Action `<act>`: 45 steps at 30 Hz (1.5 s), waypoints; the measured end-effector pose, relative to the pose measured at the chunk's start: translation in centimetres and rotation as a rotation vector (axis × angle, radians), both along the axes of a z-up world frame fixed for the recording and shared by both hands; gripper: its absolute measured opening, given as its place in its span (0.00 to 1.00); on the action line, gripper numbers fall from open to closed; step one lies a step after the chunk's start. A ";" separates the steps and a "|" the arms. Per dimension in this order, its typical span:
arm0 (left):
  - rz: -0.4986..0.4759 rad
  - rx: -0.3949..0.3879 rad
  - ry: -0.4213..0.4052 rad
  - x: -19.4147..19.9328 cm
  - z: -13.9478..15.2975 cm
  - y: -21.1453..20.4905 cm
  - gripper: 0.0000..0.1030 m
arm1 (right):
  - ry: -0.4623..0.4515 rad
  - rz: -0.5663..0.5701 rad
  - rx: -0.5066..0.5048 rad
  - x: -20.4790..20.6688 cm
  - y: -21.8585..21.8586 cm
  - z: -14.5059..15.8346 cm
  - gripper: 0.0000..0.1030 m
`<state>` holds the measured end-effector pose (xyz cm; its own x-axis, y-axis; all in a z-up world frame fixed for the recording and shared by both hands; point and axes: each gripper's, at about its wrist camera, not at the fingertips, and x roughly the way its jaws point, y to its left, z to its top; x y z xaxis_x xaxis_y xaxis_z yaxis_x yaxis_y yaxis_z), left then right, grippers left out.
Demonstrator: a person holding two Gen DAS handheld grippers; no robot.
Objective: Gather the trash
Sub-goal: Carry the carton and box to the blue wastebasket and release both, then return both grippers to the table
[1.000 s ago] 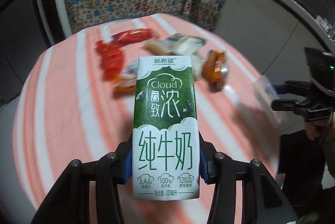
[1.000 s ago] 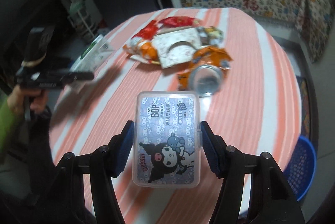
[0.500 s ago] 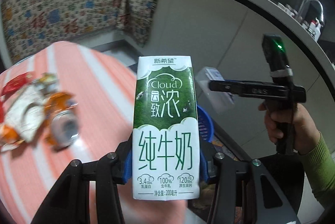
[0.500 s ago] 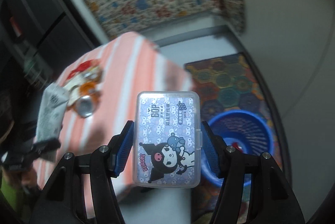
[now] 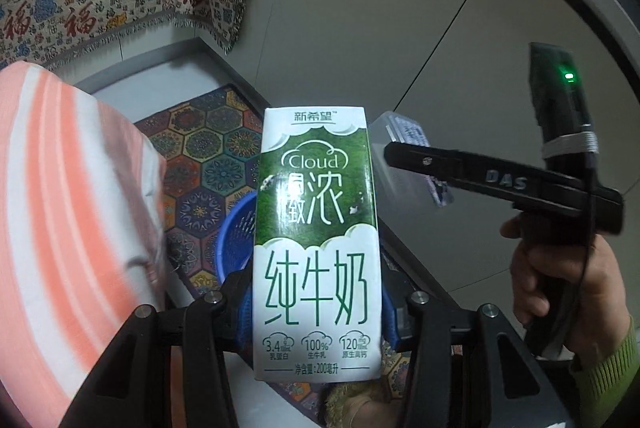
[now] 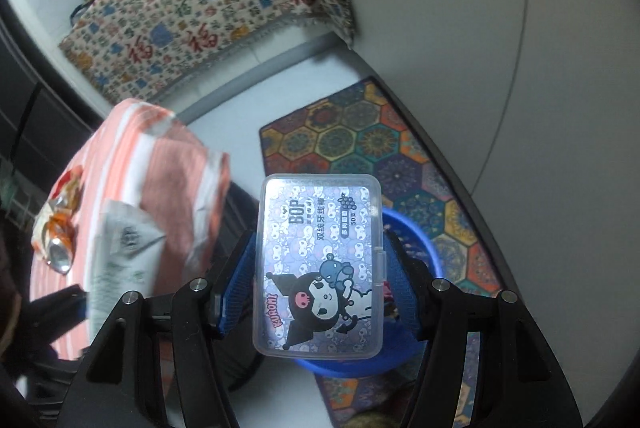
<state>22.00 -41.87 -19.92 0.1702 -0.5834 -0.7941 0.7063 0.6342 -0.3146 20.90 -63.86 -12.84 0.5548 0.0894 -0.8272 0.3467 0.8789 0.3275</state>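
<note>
Milk carton point(image 5: 316, 248), a green-and-white rectangular paper box with Chinese lettering and the word "Cloud", stands upright between the blue pads of the left gripper point(image 5: 316, 312), whose jaws pinch it at its lower half on both sides. Behind and below the carton, a blue plastic basket point(image 5: 236, 240) with a slotted wall sits on a rug of coloured hexagons point(image 5: 208, 151), partly hidden by the carton. To the left in that view hangs the edge of a tablecloth with pink and white stripes point(image 5: 60, 207). On the right, a bare hand point(image 5: 560, 280) in a green knitted sleeve grips the black handle of the right gripper point(image 6: 318, 280), seen here from the side with a small green light lit on its top. From the right wrist, that gripper's blue pads press on the two long sides of a clear flat plastic case point(image 6: 320, 268) printed with a cartoon figure and the letters "BOP"; the case hangs directly over the blue basket, whose rim shows at its right and beneath it. At the left of this view the striped table carries a crushed orange drink can point(image 6: 56, 248) and crumpled wrappers, and the back of the milk carton shows blurred in front of them. A floral cloth with red characters point(image 6: 208, 3) drapes over furniture at the back.
</note>
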 end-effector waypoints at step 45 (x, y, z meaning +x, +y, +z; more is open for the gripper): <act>0.551 0.157 -0.252 -4.7 4.4 30.1 0.67 | -0.223 0.410 -0.181 0.8 24.0 6.5 0.97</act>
